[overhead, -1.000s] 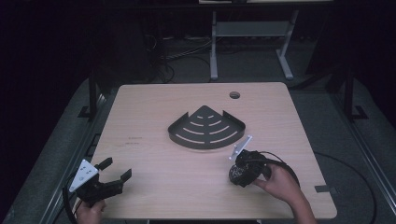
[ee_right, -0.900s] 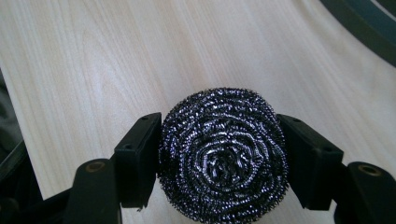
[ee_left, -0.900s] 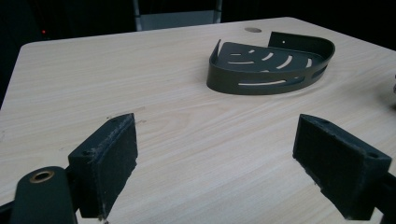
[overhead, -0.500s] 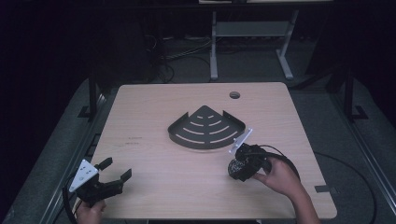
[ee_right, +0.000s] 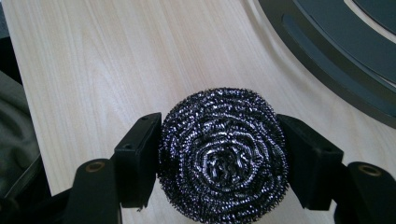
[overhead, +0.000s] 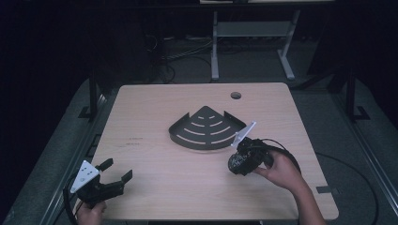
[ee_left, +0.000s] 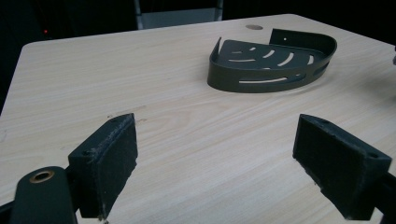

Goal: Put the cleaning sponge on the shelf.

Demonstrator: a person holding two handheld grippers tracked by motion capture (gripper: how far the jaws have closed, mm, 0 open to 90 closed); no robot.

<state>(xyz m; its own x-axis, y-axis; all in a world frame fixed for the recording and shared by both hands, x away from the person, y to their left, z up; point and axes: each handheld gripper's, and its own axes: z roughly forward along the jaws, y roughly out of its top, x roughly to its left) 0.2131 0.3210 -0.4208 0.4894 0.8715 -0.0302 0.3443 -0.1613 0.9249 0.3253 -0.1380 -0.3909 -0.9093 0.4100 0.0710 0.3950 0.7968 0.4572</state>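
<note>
Reference landmark: the dark corner shelf (overhead: 207, 128), resting flat near the middle of the table (overhead: 155, 103), curved front wall toward me.

1. Left gripper (overhead: 115, 178): I hold it well apart from the shelf, at the near left corner of the table, just above the wood. Its jaws are spread wide with nothing between them. In the left gripper view the pads (ee_left: 112, 158) frame bare tabletop, and the shelf (ee_left: 273, 60) lies far ahead. I judge this a parked, ready position that keeps the approach to the shelf unobstructed.

2. Right gripper (overhead: 240, 161): I hold it just beside the shelf's near right edge, apart from it. Its jaws are clamped on a steel wool scourer (ee_right: 223, 151), pressing it from both sides across its middle; a central grip should keep the springy coil from slipping out. The scourer (overhead: 238, 162) hangs clear of the table.

3. The shelf rim (ee_right: 336, 60) lies just beyond the scourer, so I judge the scourer is bound for the shelf, to be placed or scrubbed there.
</note>
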